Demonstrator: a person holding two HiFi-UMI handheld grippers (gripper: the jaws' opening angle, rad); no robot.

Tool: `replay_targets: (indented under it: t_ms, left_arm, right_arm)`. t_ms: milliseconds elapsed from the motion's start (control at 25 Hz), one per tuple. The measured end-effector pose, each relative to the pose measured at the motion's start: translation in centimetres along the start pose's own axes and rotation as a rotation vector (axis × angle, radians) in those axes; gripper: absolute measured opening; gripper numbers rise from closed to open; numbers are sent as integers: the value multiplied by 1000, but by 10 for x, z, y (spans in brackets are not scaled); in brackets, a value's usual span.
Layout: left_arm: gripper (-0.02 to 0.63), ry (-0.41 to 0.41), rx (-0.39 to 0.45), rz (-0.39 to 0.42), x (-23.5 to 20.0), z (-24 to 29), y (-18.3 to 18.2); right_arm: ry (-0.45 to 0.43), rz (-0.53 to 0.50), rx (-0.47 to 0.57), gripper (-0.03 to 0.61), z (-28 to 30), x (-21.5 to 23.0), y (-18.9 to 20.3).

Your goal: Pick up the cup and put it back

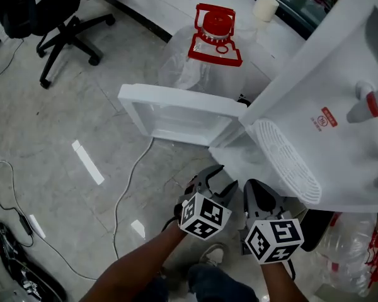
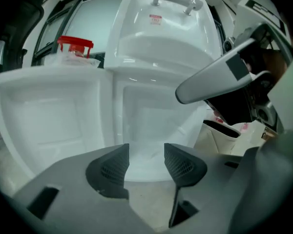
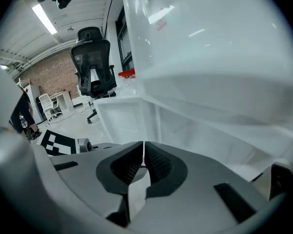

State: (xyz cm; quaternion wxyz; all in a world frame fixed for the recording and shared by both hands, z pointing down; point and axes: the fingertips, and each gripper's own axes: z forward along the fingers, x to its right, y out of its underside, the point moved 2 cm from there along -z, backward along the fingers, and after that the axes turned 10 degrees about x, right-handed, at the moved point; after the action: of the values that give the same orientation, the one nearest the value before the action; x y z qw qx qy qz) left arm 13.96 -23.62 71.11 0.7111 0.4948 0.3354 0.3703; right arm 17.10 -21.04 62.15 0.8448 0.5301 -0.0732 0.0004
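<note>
A cream paper cup point(image 1: 265, 7) stands on the white counter at the far top, well away from both grippers. My left gripper point(image 1: 208, 180) point(image 2: 146, 152) is open with nothing between its jaws, and it points into the open lower cabinet point(image 2: 154, 116) of the white water dispenser point(image 1: 340, 93). My right gripper point(image 1: 259, 192) point(image 3: 144, 152) hangs beside it at the dispenser's foot, its pads closed together on nothing. Low at the right of the left gripper view is a cream cup-like shape point(image 2: 223, 136) with a dark mouth; I cannot tell what it is.
The cabinet door point(image 1: 176, 109) point(image 2: 44, 111) stands swung open to the left. Behind it is a large water bottle point(image 1: 214, 36) with a red cap. A black office chair point(image 1: 57, 17) stands at the far left, cables point(image 1: 129, 181) trail on the floor, and empty bottles point(image 1: 359, 257) lie at the lower right.
</note>
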Motion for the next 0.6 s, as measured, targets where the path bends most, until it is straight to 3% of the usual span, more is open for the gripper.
replay_targets:
  t_ms: [400, 600]
  left_arm:
    - [143, -83, -33, -35, -4, -131, -121]
    - [93, -109, 7, -29, 2, -182, -197]
  right_arm:
    - [-59, -2, -7, 23, -67, -87, -114]
    - [-83, -21, 22, 23, -104, -119, -170]
